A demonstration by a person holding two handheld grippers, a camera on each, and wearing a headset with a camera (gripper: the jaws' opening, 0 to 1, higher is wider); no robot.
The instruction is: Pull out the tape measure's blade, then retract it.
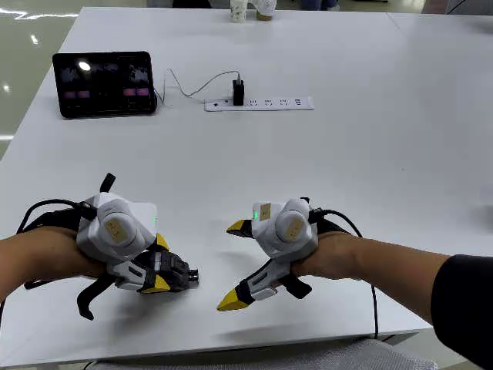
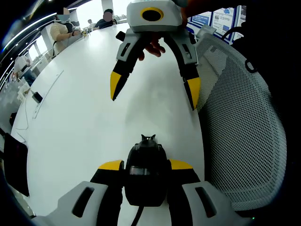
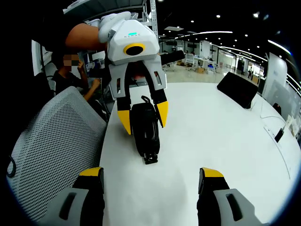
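Clamping the black tape measure (image 1: 177,271) between its yellow-tipped jaws, the left gripper (image 1: 159,264) sits low over the white table (image 1: 370,154), facing the right gripper (image 1: 231,265), whose jaws stand wide apart.

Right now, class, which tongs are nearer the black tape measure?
Left. The left tongs are shut on the tape measure; the right tongs stand open, facing it with a clear gap between.
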